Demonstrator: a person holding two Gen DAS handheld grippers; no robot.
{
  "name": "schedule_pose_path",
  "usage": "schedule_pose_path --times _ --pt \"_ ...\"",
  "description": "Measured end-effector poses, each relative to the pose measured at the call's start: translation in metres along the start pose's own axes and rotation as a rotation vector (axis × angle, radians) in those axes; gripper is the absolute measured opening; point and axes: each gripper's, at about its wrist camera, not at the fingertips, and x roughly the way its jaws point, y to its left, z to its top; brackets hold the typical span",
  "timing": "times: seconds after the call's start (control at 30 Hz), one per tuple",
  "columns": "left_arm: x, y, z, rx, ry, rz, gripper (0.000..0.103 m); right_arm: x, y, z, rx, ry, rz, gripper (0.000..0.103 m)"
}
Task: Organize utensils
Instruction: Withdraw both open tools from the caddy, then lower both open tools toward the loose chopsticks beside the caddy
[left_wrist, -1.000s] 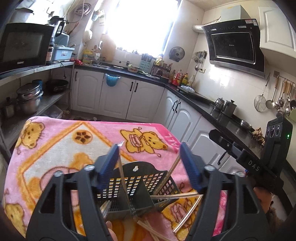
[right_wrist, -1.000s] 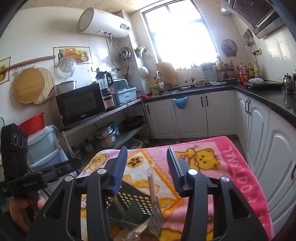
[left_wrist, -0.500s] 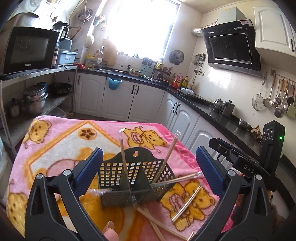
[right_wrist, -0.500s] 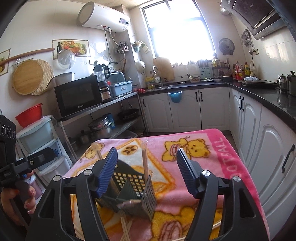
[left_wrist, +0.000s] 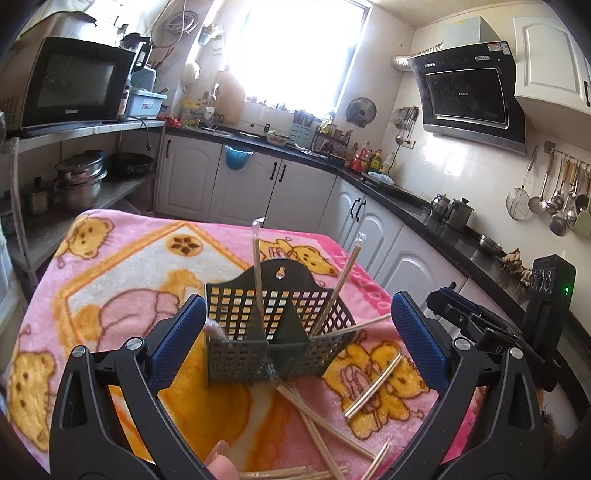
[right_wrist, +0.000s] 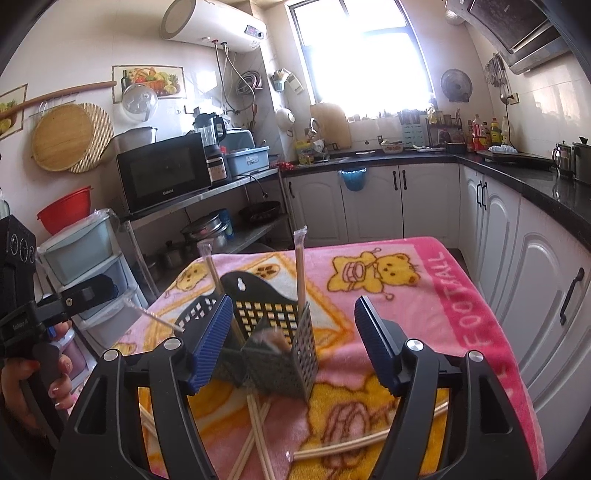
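Both the left gripper (left_wrist: 297, 341) and right gripper (right_wrist: 293, 347) hang wide open, holding nothing, near the basket (left_wrist: 273, 332), chopsticks (left_wrist: 373, 384) scattered on the blanket (left_wrist: 122, 280).

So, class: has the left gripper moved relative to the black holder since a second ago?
Yes. The left gripper has backed away from the holder and opened wide; earlier its fingers stood narrowly over the holder.

Daylight floods through the overexposed kitchen window (left_wrist: 295, 51) – blown to white, flaring onto the glossy white wall tiles (left_wrist: 465, 170); fisheye curvature and dark vignetting mark both frames' edges.
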Motion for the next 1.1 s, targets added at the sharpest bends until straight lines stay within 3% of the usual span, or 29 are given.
schedule_pose_path --times 1.1 --pt "0.015 0.002 -0.055 -0.052 0.112 0.021 0.092 -0.02 0.005 -0.081 -0.027 0.143 0.005 0.066"
